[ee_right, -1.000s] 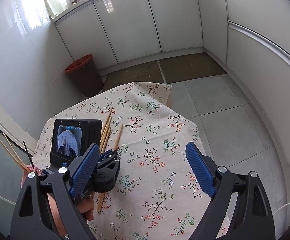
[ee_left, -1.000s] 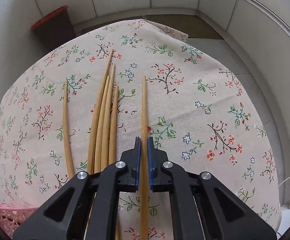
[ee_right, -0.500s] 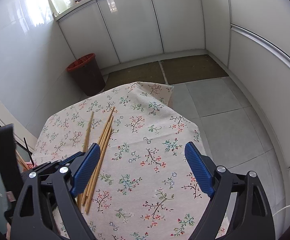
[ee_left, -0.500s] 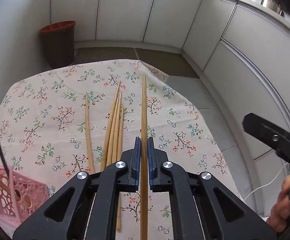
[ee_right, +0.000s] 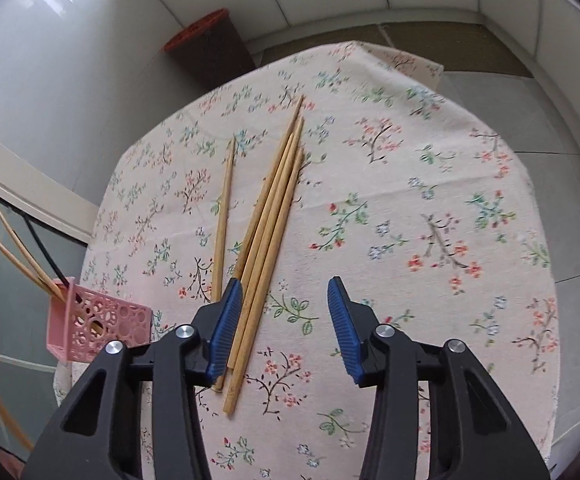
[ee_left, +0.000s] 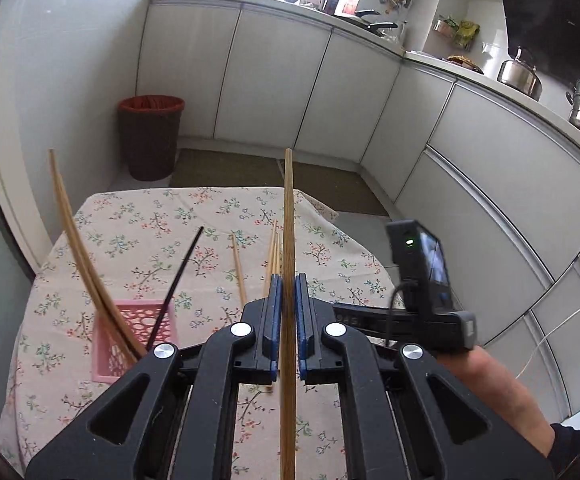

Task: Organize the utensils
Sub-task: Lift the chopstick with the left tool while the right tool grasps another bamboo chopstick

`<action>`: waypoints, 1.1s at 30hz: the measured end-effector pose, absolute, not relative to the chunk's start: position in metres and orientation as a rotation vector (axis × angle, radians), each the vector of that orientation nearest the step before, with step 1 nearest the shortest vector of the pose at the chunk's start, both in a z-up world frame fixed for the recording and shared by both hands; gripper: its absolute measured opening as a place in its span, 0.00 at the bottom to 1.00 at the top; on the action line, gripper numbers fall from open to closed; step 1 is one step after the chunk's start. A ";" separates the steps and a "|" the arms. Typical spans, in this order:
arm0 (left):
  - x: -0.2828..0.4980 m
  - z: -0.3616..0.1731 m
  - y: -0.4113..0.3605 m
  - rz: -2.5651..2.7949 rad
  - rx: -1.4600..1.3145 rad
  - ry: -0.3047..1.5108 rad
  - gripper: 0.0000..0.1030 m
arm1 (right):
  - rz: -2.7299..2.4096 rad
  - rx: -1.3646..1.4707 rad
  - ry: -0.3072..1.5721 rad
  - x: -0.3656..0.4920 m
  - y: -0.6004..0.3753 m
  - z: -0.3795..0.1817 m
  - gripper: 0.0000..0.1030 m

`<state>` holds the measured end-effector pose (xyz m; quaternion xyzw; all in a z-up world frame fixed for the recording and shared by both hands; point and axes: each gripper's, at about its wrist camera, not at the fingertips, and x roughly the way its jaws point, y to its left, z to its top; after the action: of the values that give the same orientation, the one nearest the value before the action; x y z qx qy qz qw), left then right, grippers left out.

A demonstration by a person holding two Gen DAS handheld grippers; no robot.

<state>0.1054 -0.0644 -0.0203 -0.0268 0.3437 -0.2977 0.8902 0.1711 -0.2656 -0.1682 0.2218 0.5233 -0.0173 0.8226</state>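
My left gripper [ee_left: 285, 296] is shut on a long bamboo chopstick [ee_left: 288, 240] and holds it raised above the table, pointing away from me. A pink perforated basket [ee_left: 130, 332] stands on the table to its left, with two bamboo chopsticks [ee_left: 78, 248] and a black one [ee_left: 178, 276] leaning in it. My right gripper [ee_right: 286, 312] is open, low over the near ends of several bamboo chopsticks [ee_right: 274, 208] lying on the floral cloth. One more chopstick [ee_right: 223, 216] lies apart on their left. The basket also shows in the right wrist view [ee_right: 98, 328].
The round table carries a floral cloth [ee_right: 430, 220]. A dark bin with an orange rim [ee_left: 150, 140] stands on the floor beyond it. White cabinets [ee_left: 274, 80] line the walls. The right gripper's camera unit [ee_left: 422, 268] is to the right of my left gripper.
My left gripper has lifted the chopstick off the cloth and drawn back toward the basket. My right gripper has dropped down over the chopstick bundle.
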 end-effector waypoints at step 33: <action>0.104 -0.012 -0.030 -0.569 0.014 0.616 0.06 | -0.112 0.256 1.204 0.196 -0.216 -0.192 0.14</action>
<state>0.1038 -0.0297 -0.0123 0.0066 0.2992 -0.2762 0.9133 0.1964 -0.2159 -0.1920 0.1200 0.5643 -0.0524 0.8151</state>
